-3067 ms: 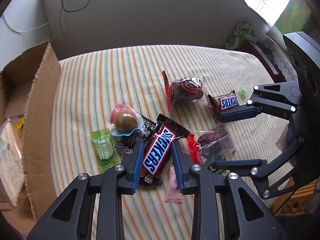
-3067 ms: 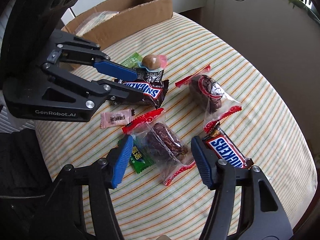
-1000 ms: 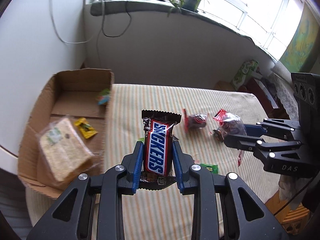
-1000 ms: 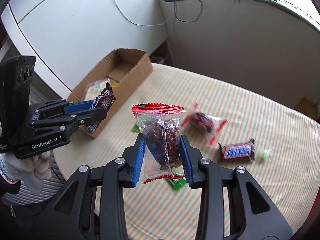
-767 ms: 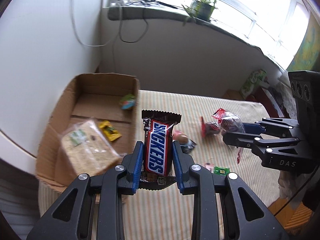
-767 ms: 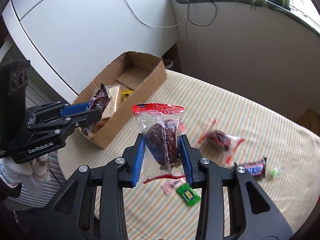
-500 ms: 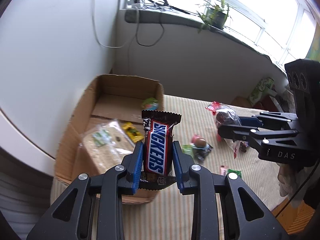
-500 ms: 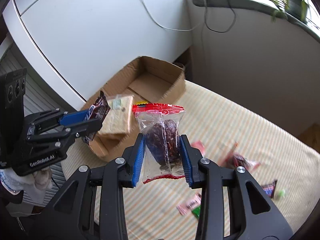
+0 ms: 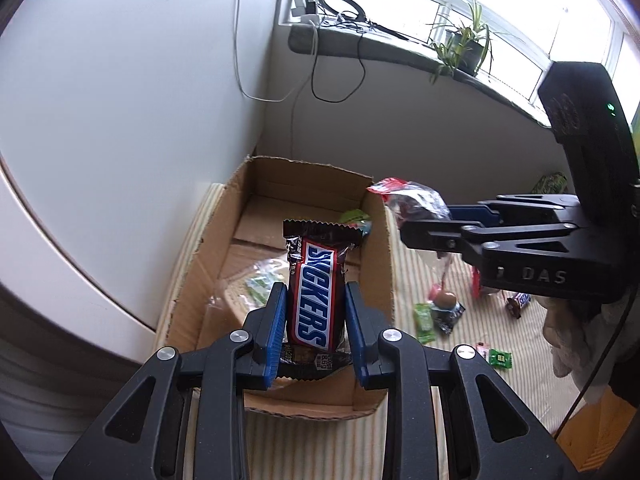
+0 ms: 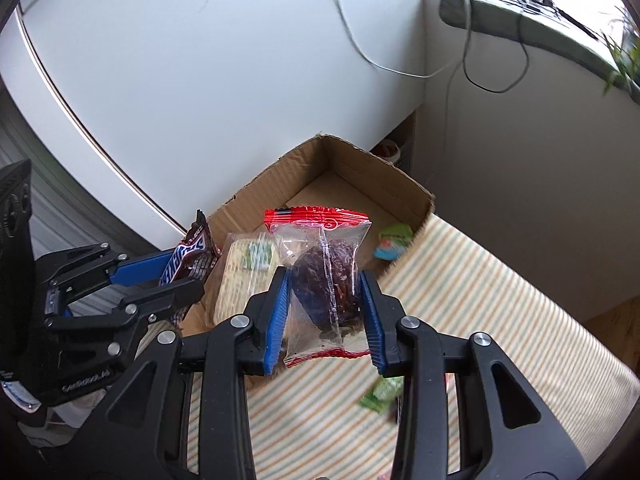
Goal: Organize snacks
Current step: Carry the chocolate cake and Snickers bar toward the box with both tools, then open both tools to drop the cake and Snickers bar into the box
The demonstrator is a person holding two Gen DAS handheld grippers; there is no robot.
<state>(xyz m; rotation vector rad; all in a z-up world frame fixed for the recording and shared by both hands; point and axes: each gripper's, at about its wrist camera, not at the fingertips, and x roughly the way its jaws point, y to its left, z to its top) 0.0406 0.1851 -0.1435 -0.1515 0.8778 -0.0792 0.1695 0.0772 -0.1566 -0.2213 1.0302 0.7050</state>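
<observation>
My left gripper (image 9: pixel 316 312) is shut on a Snickers bar (image 9: pixel 316 296) and holds it upright over the open cardboard box (image 9: pixel 376 248). My right gripper (image 10: pixel 324 296) is shut on a clear red-edged bag with a dark cake (image 10: pixel 324 276), held above the box's (image 10: pixel 404 186) near edge. In the left wrist view the right gripper (image 9: pixel 424 220) and its bag (image 9: pixel 412 200) hang by the box's right wall. In the right wrist view the left gripper (image 10: pixel 176 268) shows at left with the Snickers (image 10: pixel 192 256). The box holds a wrapped sandwich (image 10: pixel 240 276) and small candies (image 10: pixel 394 242).
Several snacks lie on the striped tablecloth (image 9: pixel 460 380): a chocolate ball candy (image 9: pixel 444 302), green packets (image 9: pixel 424 320), a second Snickers (image 9: pixel 518 302). A white wall (image 9: pixel 140 100) stands behind the box. A windowsill with cables and a plant (image 9: pixel 464 48) lies beyond.
Both grippers have carried their snacks left, from above the table to over the cardboard box. The box now sits directly beneath and ahead of both grippers.
</observation>
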